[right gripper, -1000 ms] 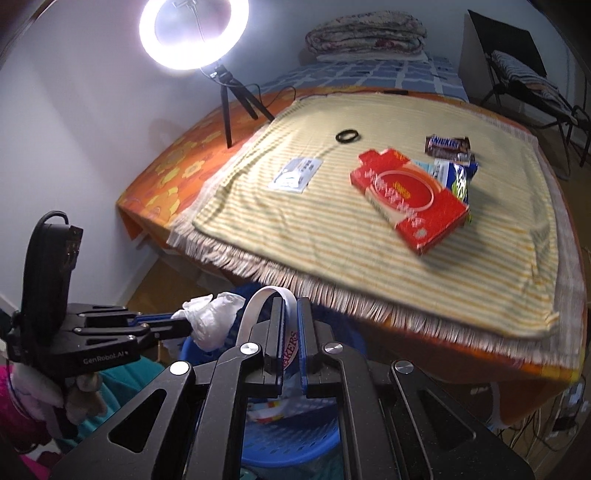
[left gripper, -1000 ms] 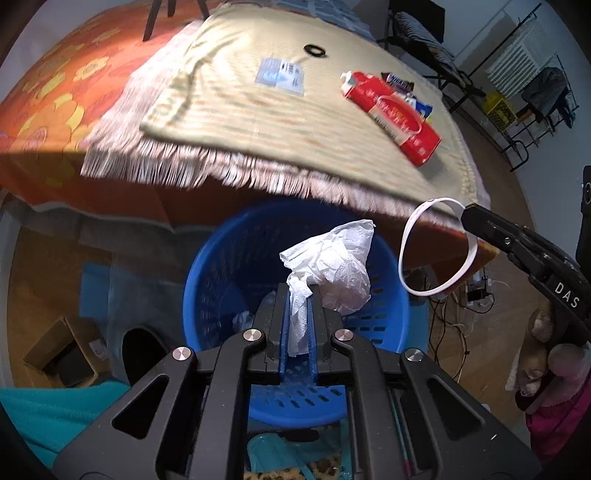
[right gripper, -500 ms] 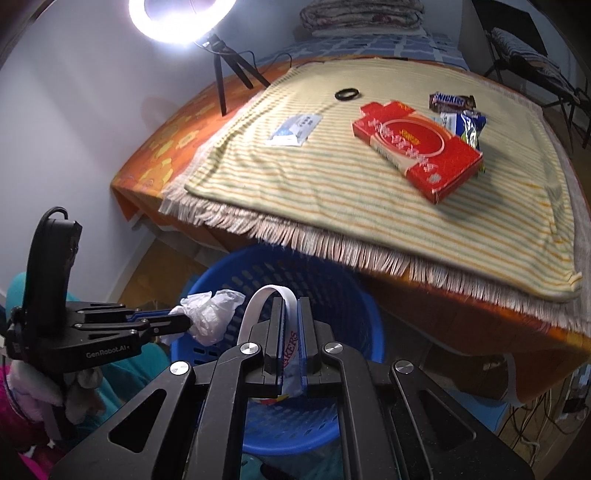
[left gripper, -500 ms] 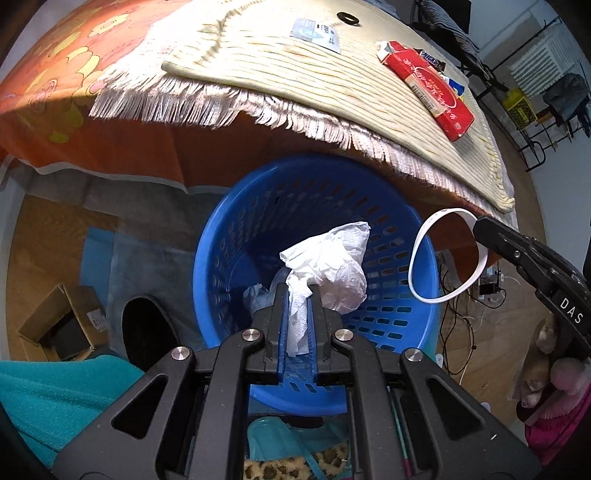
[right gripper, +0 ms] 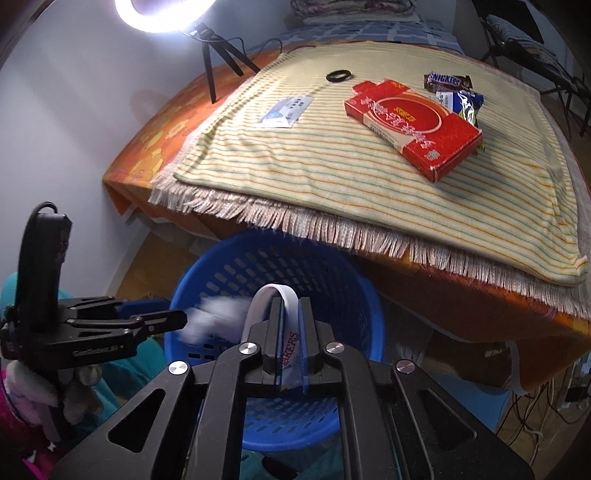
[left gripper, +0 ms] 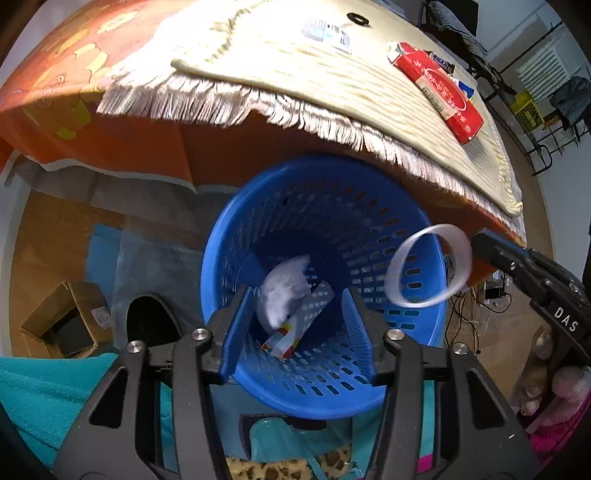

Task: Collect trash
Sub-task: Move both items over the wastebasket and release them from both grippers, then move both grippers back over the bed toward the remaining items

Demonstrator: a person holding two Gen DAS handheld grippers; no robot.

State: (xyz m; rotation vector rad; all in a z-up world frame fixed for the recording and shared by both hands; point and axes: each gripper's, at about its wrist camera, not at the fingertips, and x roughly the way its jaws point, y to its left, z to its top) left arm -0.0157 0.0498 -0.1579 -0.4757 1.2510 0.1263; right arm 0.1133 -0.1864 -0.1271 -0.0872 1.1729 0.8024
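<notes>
A blue perforated basket [left gripper: 221, 240] [right gripper: 373, 306] stands on the floor under the table's edge. My left gripper [left gripper: 297, 295] [right gripper: 177, 319] hangs over it, and its jaws are opening with nothing between the pads. A crumpled white tissue [left gripper: 284, 291] [right gripper: 214, 321], blurred, drops into the basket just below them. A flat white pack [left gripper: 295, 328] lies at the bottom. My right gripper [right gripper: 290, 306] [left gripper: 480, 240] is above the basket's right side. Its jaws are starting to part, still holding a white plastic band [left gripper: 443, 229] [right gripper: 273, 290] and a Snickers wrapper [right gripper: 290, 350].
On the striped fringed cloth [right gripper: 332, 177] lie a red box [right gripper: 410, 122], a Snickers bar [right gripper: 447, 81], a blue-and-white bag [right gripper: 461, 103], a white packet [right gripper: 284, 110] and a black ring [right gripper: 339, 76]. A ring light [right gripper: 166, 11] stands behind. A cardboard box [left gripper: 62, 325] sits on the floor.
Both grippers sank toward the basket. The left jaws opened and let go of the tissue, which now falls inside. The right jaws widened a little around the band and wrapper.
</notes>
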